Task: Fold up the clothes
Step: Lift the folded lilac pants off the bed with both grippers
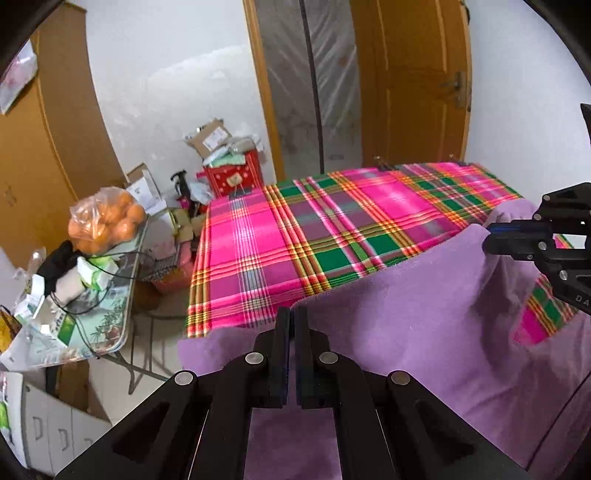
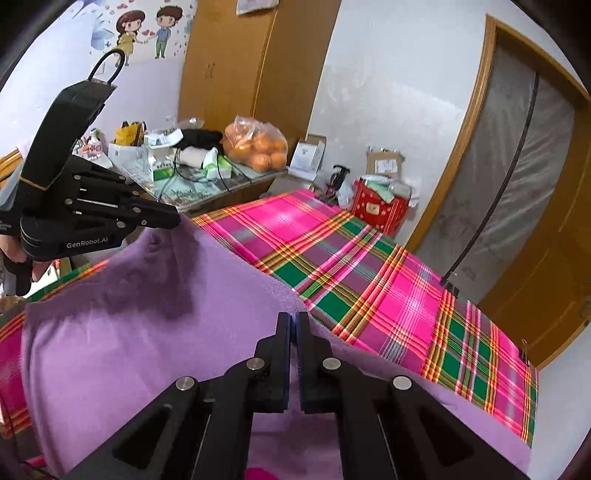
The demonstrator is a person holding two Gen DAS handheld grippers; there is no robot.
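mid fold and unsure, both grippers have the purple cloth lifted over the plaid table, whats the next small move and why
Probably carry both grips forward together and lower. The left gripper and right gripper are each shut on an edge of the purple garment, which hangs raised above the plaid cloth, with bare plaid ahead.

home bedroom, plaid bedsheet [image 1: 332, 236] on bed, wooden wardrobe [image 2: 255, 59], wooden door [image 1: 413, 81], cartoon wall stickers [image 2: 147, 29], cluttered folding table [image 1: 107, 314] with bag of oranges [image 1: 107, 221], cardboard boxes [image 1: 210, 136] on floor

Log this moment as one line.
task: fold clothes | left gripper: shut on purple garment | right gripper: shut on same garment | edge lifted over plaid cloth
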